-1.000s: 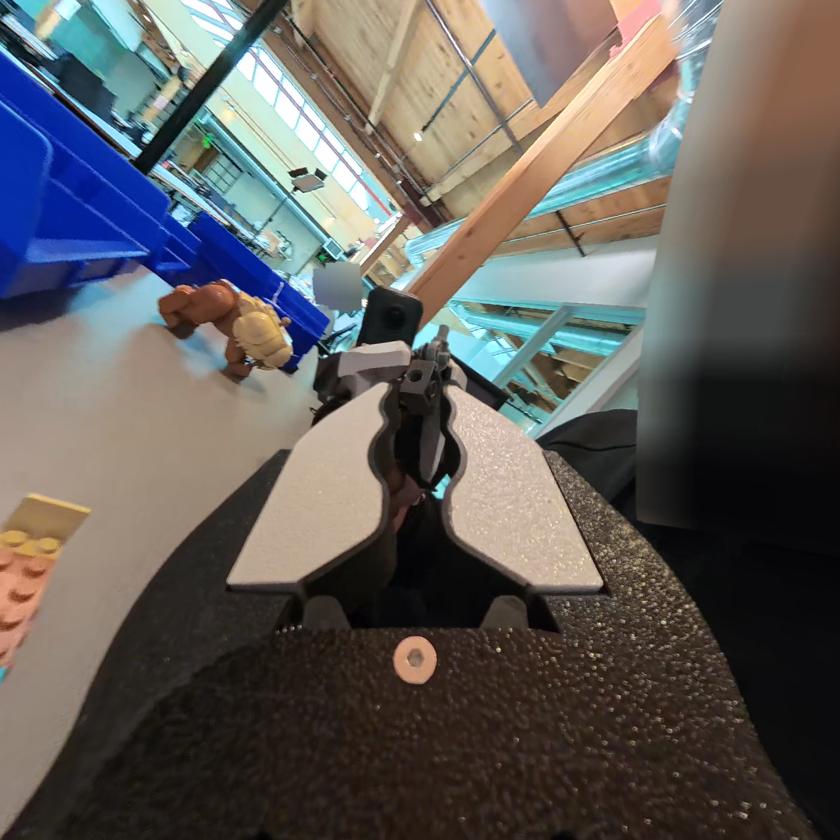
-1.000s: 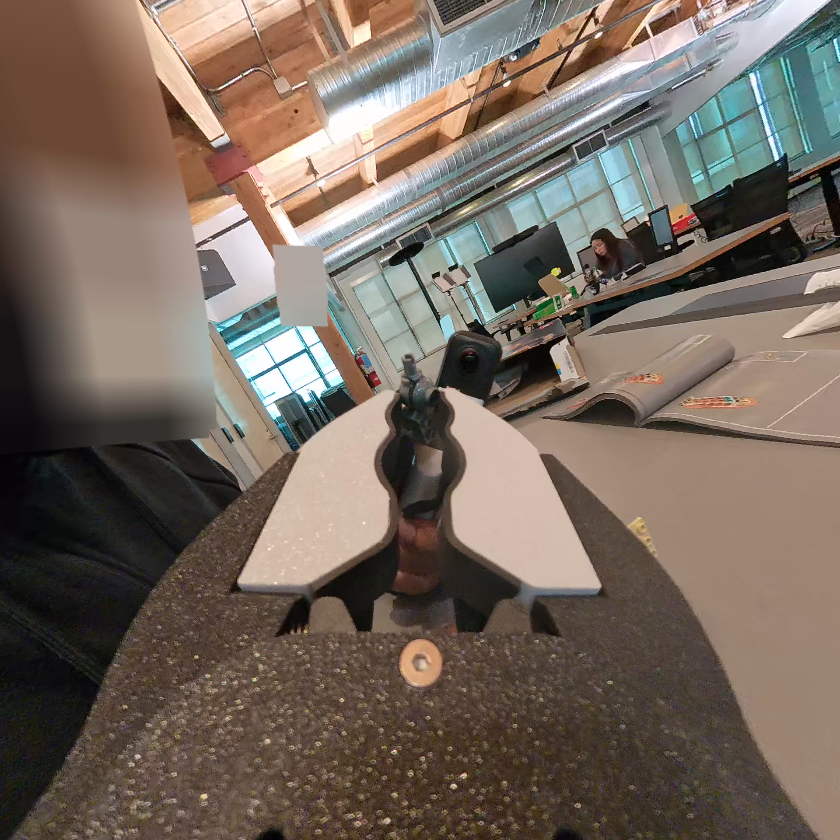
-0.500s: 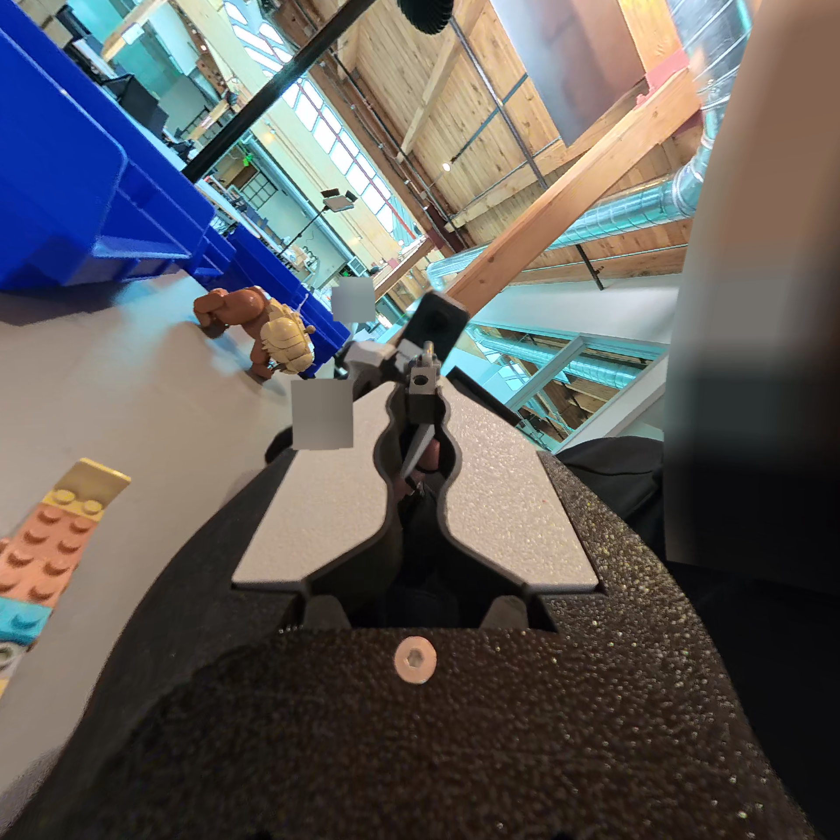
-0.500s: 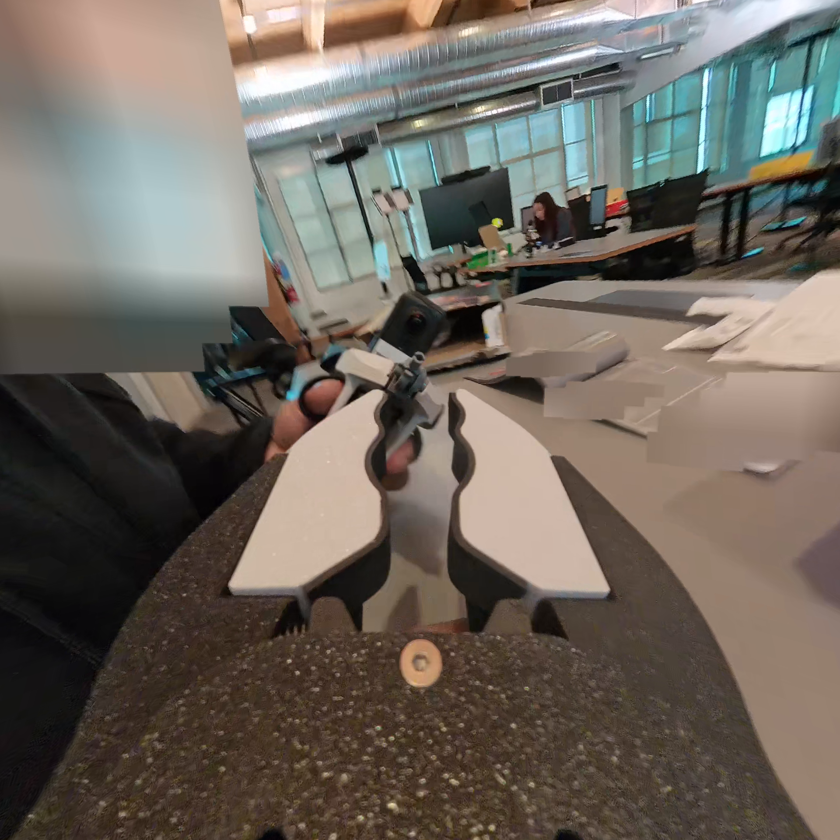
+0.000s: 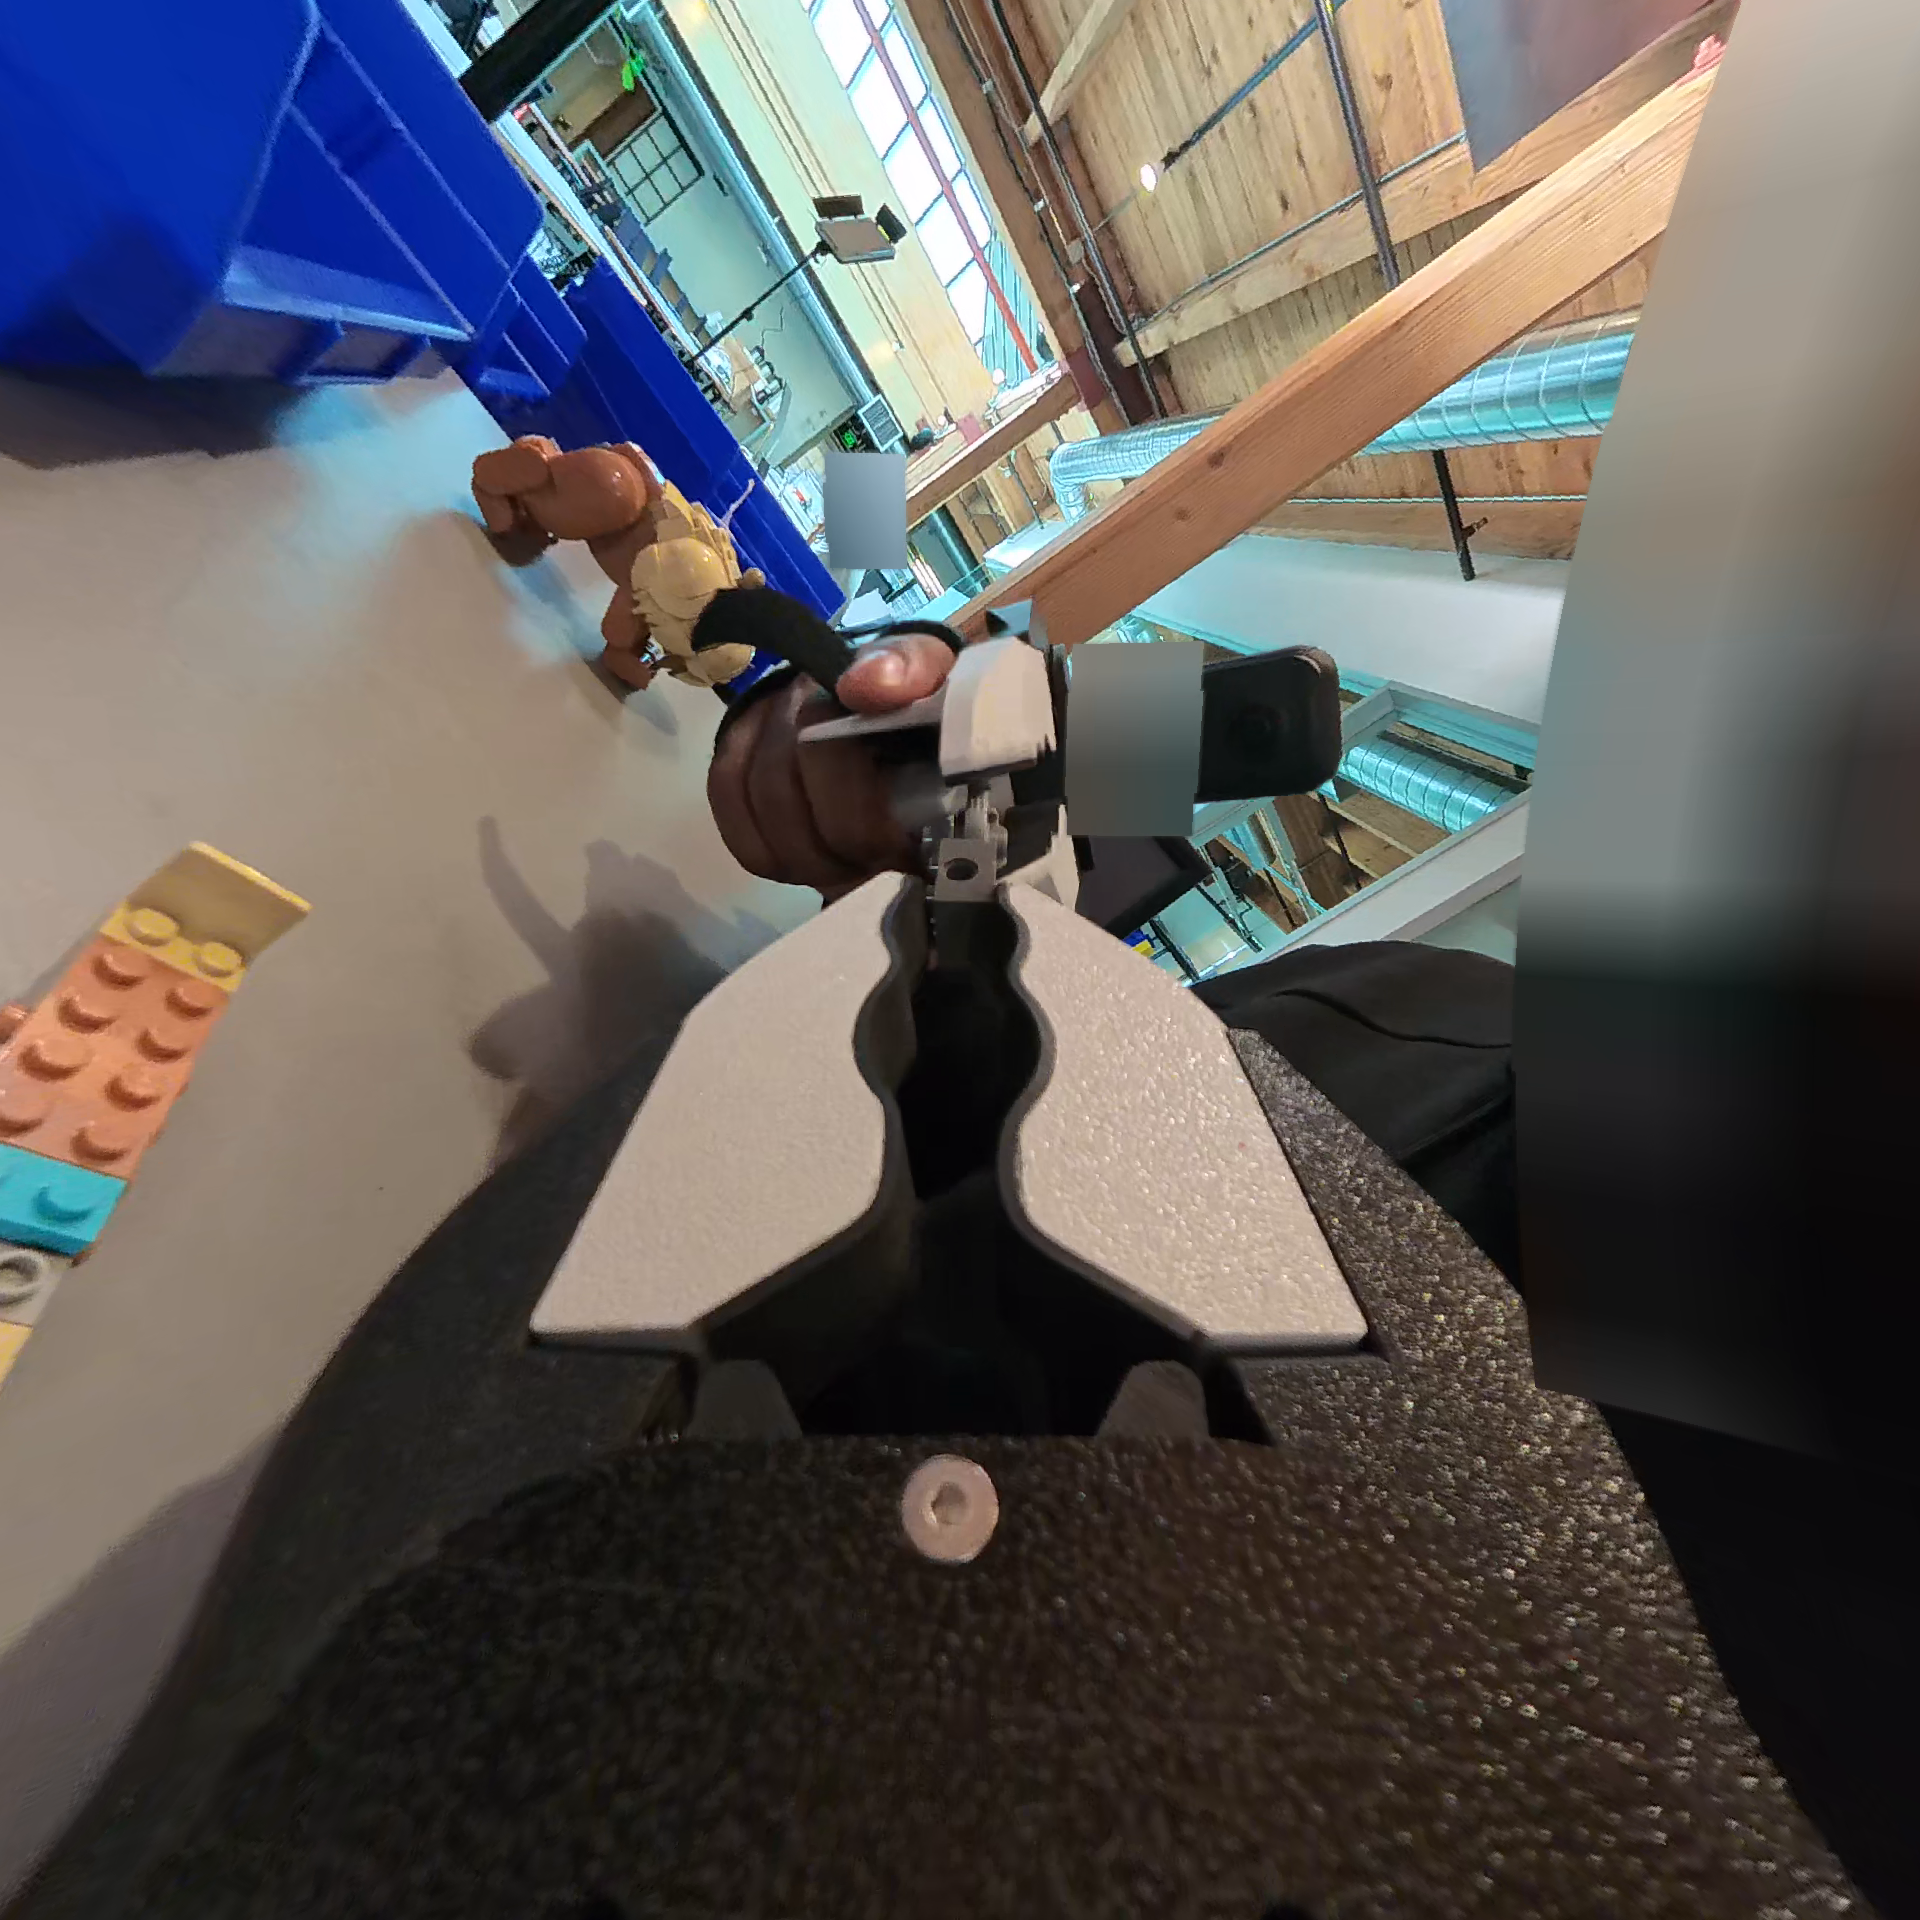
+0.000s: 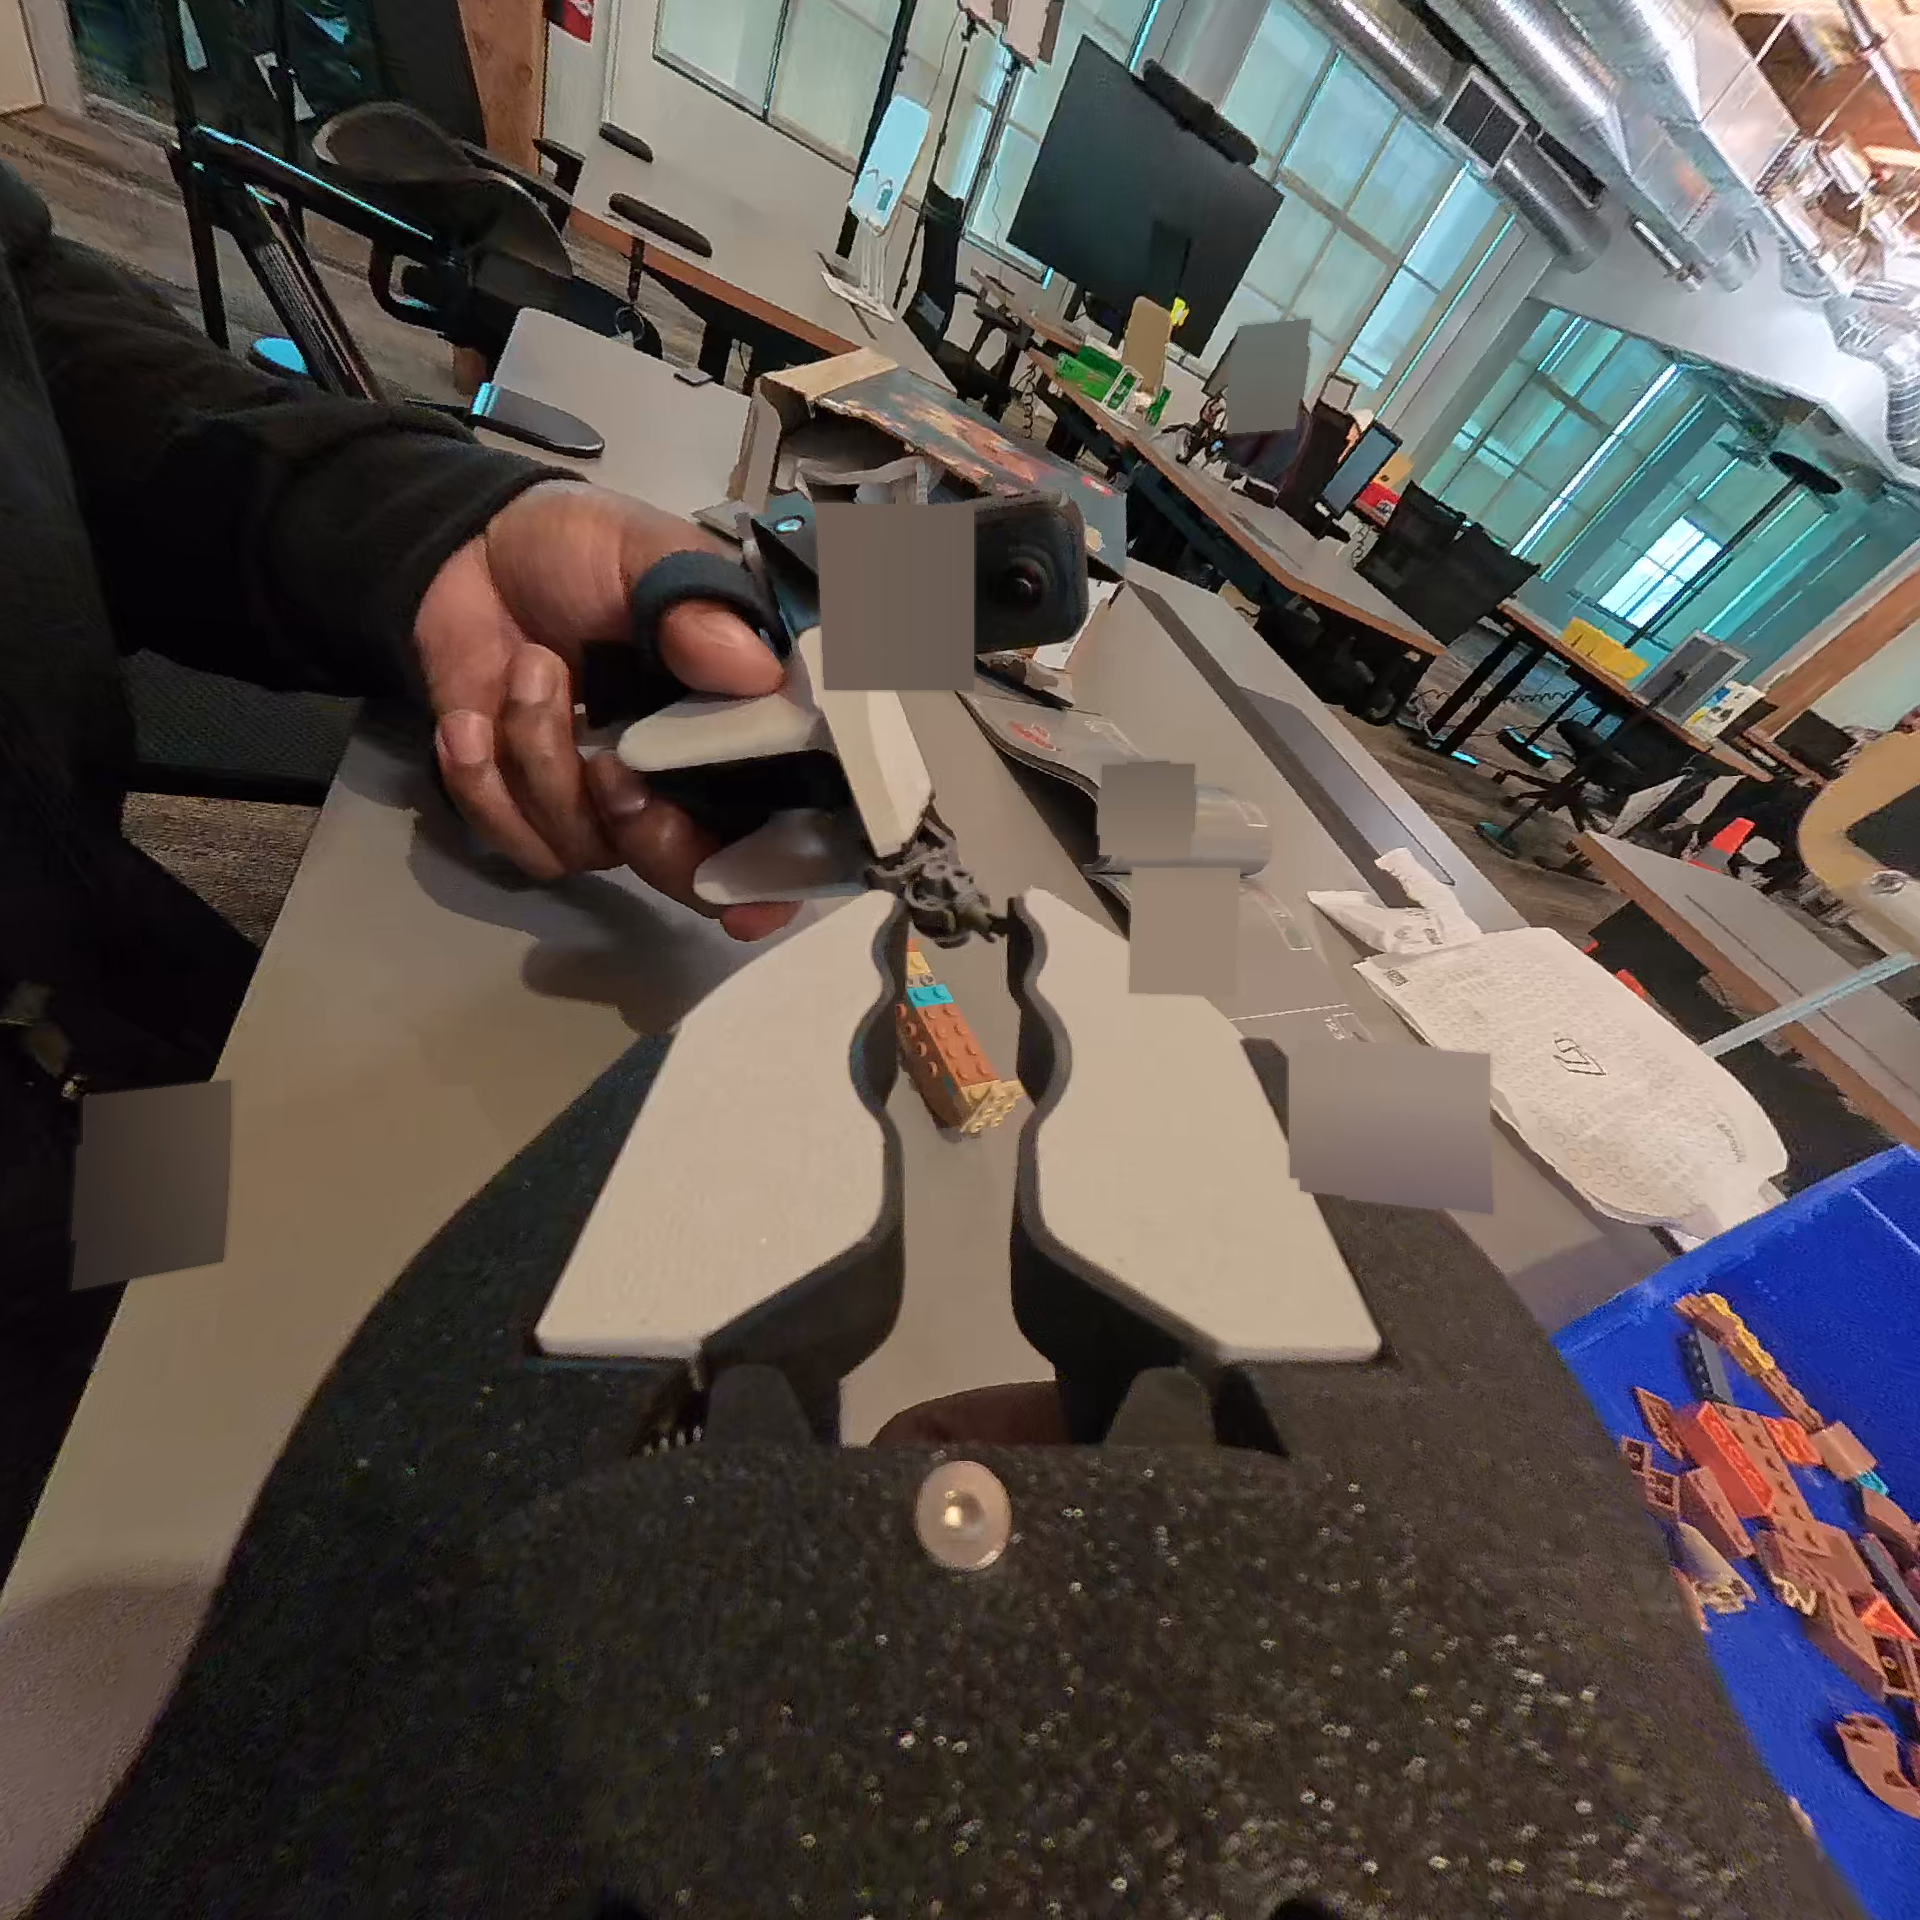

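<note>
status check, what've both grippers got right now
Left gripper shut on small grey brick assembly. Right gripper at same piece, fingertips apart. Orange brick plate on table below.

surface: grey table (image 6: pixel 436 1039) | near middle: strip of joined toy bricks (image 6: pixel 951 1049), orange, teal and tan | right edge: blue bin (image 6: pixel 1766 1351) with brown loose bricks | beside it: crumpled white paper (image 6: pixel 1558 1049) | far side: open booklet (image 6: pixel 1049 727), cardboard box (image 6: pixel 883 416) | left wrist view: brown and tan toy animal (image 5: pixel 634 551) in front of blue bins (image 5: pixel 239 187)
</note>
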`<state>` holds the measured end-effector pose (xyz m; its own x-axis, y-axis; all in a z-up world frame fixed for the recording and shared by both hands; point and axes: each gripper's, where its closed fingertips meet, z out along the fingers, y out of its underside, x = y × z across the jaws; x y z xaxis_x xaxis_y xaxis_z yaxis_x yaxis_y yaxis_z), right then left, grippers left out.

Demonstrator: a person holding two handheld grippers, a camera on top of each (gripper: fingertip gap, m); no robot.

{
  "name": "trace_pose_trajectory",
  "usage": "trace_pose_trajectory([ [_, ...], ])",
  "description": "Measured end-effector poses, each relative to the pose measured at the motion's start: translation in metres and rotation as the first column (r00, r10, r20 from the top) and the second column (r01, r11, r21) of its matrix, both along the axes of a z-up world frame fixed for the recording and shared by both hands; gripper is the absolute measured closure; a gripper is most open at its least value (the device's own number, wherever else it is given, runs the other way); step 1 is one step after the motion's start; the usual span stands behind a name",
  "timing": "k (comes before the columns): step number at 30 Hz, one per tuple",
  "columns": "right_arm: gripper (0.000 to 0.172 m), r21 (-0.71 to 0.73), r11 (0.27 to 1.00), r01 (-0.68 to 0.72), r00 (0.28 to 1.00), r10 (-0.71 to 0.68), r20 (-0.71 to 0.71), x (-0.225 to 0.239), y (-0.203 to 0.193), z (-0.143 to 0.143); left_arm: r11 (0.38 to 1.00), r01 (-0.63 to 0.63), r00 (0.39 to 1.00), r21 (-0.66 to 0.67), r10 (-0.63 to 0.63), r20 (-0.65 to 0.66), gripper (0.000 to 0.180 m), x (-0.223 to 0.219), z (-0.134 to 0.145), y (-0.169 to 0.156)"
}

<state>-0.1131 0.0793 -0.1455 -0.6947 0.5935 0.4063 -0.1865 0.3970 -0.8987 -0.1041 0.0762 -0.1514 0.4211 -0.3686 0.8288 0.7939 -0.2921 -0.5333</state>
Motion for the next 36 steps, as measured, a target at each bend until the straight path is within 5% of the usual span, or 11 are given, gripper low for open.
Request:
trace_pose_trajectory([
  [26, 0.154, -0.091, 0.984, 0.155, 0.988, -0.155, 0.002, -0.010, 0.004, 0.001, 0.991, -0.116, 0.993, 0.060, 0.115, 0.025, 0.169, -0.013, 0.003, 0.004],
  [31, 0.140, -0.319, 0.942, 0.106, 0.988, -0.062, 0.144, -0.004, 0.002, 0.010, 0.962, -0.172, 0.941, 0.211, 0.224, -0.254, 0.169, -0.013, 0.018, -0.002],
  [36, 0.139, -0.565, 0.824, 0.036, 0.972, 0.103, 0.212, 0.001, -0.007, 0.021, 0.926, -0.179, 0.713, 0.332, 0.355, -0.604, 0.169, -0.013, 0.023, -0.008],
])
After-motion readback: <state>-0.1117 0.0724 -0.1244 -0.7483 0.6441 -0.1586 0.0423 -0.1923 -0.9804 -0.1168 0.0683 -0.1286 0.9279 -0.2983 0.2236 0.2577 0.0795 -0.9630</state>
